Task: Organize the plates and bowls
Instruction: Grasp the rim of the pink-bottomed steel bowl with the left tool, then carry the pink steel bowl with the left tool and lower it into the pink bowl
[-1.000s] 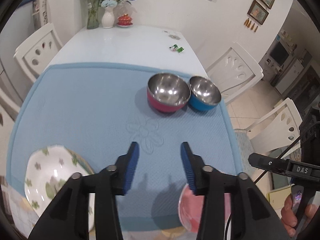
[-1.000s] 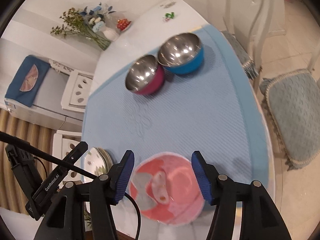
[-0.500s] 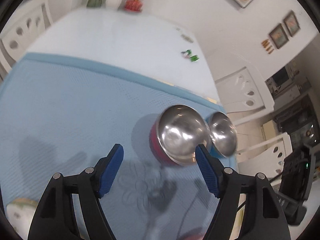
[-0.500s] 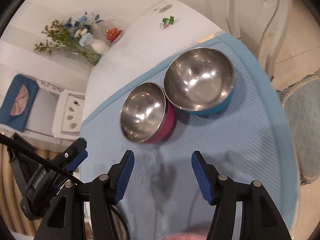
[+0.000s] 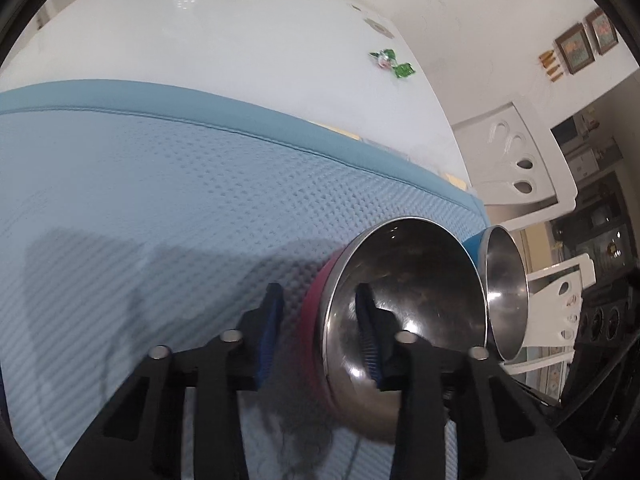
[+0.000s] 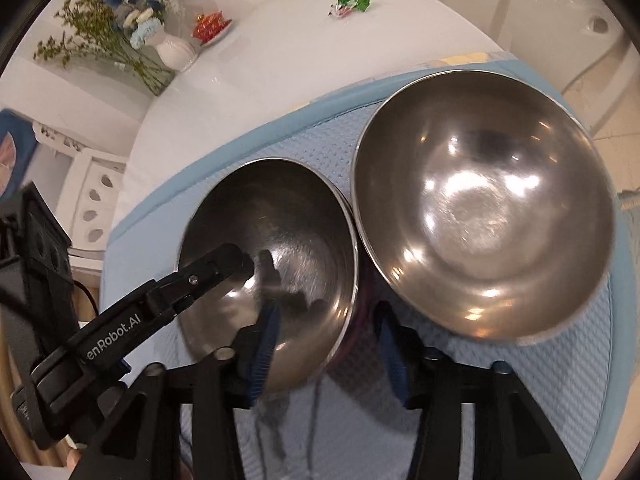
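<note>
The pink bowl (image 5: pixel 404 312) sat on the blue mat (image 5: pixel 160 208), touching the blue bowl (image 6: pixel 484 208) beside it. Both the left gripper (image 5: pixel 320 332) and the right gripper (image 6: pixel 326 344) were open, each straddling the pink bowl's rim without clamping it.

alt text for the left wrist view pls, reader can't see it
The open left gripper straddles the near rim of a steel-lined magenta bowl, one blue-padded jaw inside it and one outside, not yet clamped. A steel-lined blue bowl sits just right of it on the light blue waffle-textured mat; green-wrapped candies lie on the white table beyond.
</note>
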